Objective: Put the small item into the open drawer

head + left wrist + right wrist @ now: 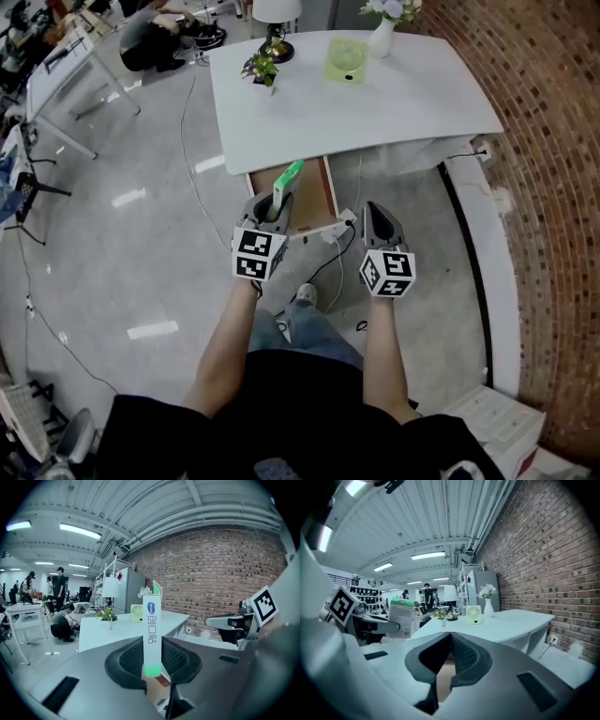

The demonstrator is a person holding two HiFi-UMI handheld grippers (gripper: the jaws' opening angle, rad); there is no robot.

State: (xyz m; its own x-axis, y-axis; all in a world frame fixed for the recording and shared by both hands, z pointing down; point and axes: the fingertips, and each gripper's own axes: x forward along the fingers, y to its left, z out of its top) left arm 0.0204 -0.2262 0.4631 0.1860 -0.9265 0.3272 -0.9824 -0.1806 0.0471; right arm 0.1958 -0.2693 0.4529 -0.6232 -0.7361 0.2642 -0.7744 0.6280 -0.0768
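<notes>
A slim white and green box (287, 178) stands upright in my left gripper (278, 202), which is shut on its lower end. The box hangs over the near left part of the open drawer (315, 195), a brown-lined tray pulled out from under the white table (375, 103). In the left gripper view the box (152, 630) rises between the dark pads of the left gripper (153, 660). My right gripper (376, 210) hovers to the right of the drawer's front corner, shut with nothing in it. Its jaws meet at the tips in the right gripper view (449, 637), where the box (400, 616) shows at the left.
On the table stand a lamp (275, 21), a small plant (261, 67), a green fan (345, 58) and a vase (382, 34). Cables (328, 272) lie on the floor below the drawer. A brick wall (553, 187) runs along the right. A person (150, 39) crouches far left.
</notes>
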